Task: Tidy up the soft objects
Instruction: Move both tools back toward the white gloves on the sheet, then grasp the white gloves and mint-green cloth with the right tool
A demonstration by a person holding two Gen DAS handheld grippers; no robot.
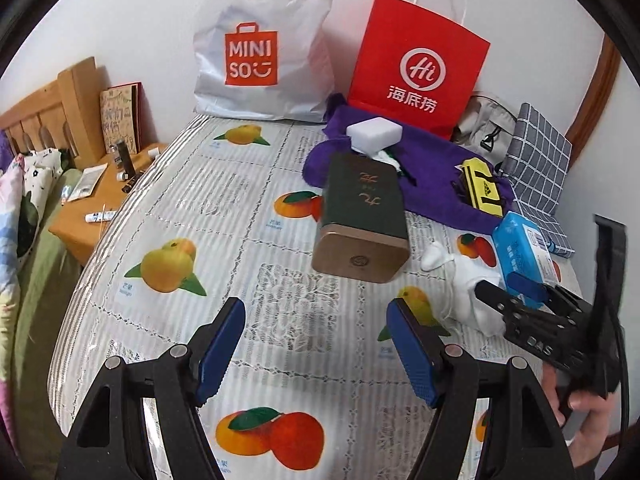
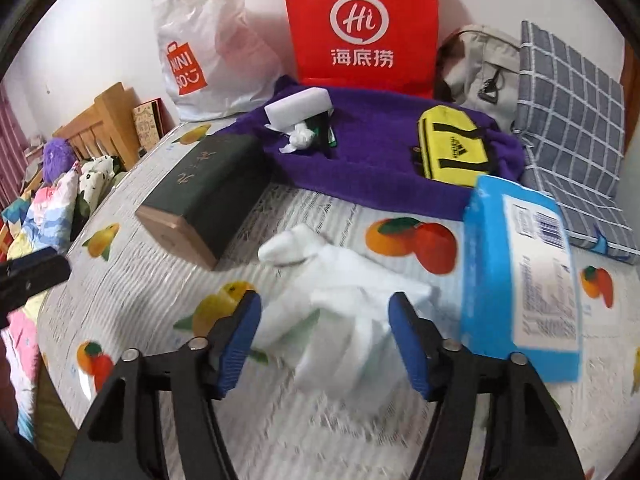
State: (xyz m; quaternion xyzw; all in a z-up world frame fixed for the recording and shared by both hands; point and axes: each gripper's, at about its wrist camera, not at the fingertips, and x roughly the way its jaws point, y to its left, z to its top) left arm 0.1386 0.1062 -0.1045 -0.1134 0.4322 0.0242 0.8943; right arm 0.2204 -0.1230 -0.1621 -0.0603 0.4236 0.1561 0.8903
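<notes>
Right hand-held gripper [image 2: 324,332], jaws wide and empty, straddles white socks [image 2: 340,292]; closing looks next; left hand-held gripper [image 1: 312,348] gapes idle

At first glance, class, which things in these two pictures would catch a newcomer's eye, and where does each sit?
The red paper bag stands against the back wall, next to the white MINISO bag. In front of them a purple towel lies on the fruit-print tablecloth, carrying a yellow pouch. Nearest, the open right gripper hovers over a white cloth, beside a blue tissue pack.
</notes>
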